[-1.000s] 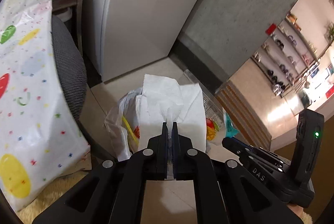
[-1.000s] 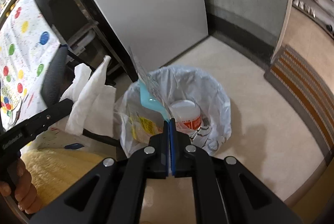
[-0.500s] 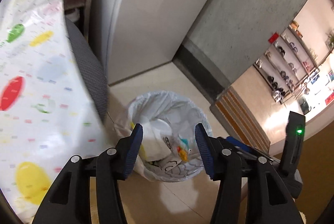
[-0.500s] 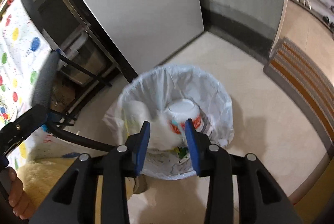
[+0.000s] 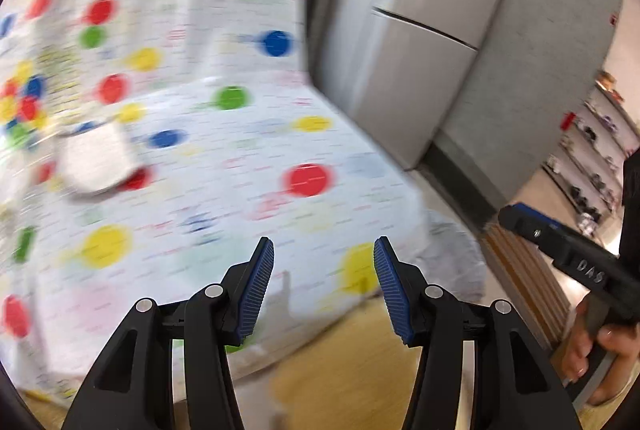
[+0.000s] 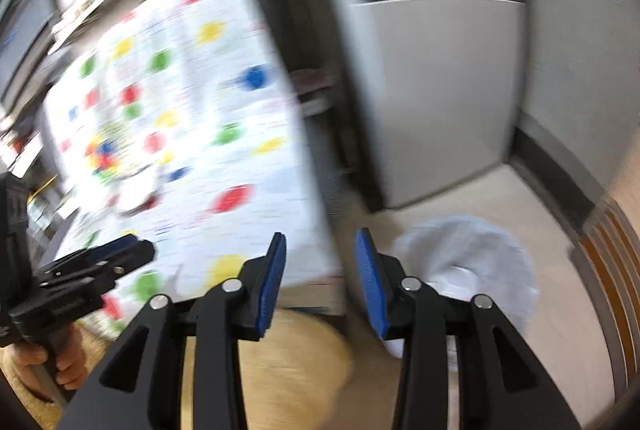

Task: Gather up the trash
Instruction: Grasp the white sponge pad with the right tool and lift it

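Left gripper: jaws parted, blue pads bare, nothing between.
Right gripper: jaws opening, empty too.
Beyond jaws: spotted cloth over the tabletop, blurred; white crumpled paper lying on it, far left.
Trash bag: white liner on the floor beside the fridge, low right.
Step in hand, judged: reach for the next scrap; slow down, centre the paper between the pads, pinch without snagging cloth.
Writing: "DAS" on the right gripper's body.
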